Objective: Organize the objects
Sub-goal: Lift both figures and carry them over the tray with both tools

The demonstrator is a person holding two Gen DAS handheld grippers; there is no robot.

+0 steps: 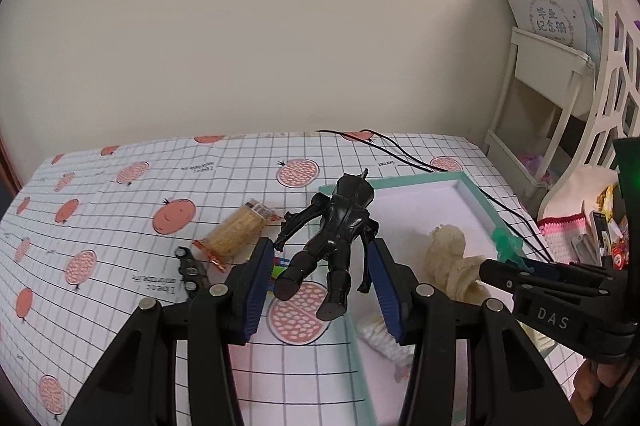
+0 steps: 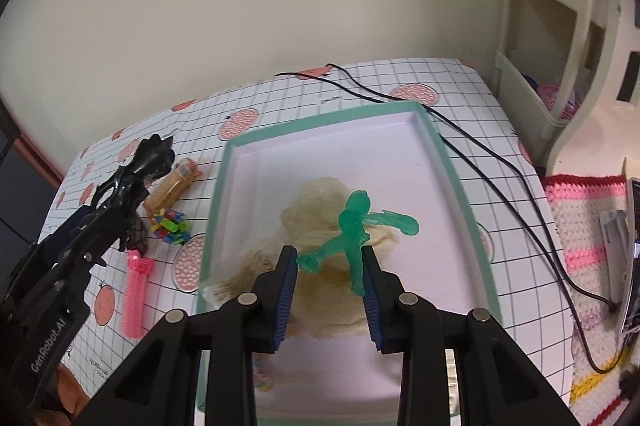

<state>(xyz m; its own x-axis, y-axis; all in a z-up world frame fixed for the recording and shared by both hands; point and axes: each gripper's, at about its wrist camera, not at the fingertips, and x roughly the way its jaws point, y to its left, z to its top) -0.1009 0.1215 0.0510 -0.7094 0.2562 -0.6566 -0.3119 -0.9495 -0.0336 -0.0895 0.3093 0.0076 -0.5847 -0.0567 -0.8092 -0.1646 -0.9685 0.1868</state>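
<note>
My left gripper (image 1: 320, 254) is shut on a black toy figure (image 1: 340, 222), which hangs head-away above the tablecloth just left of the tray. The right wrist view shows that figure (image 2: 152, 154) raised at far left. A teal-rimmed white tray (image 2: 320, 124) lies on the table, with a cream fibrous lump (image 2: 316, 210) inside. My right gripper (image 2: 328, 258) is shut on the legs of a translucent green toy figure (image 2: 354, 222), held over that lump. From the left wrist view, the right gripper (image 1: 500, 266) and green figure (image 1: 506, 246) sit at the tray's right rim (image 1: 420, 180).
Left of the tray lie a tan snack packet (image 2: 172, 186), small colourful bricks (image 2: 170, 226), a pink comb (image 2: 136, 290) and a black strip with round studs (image 1: 190, 270). A black cable (image 2: 480, 162) crosses behind the tray. A white shelf (image 1: 540, 98) and a crochet mat (image 2: 580, 226) stand at right.
</note>
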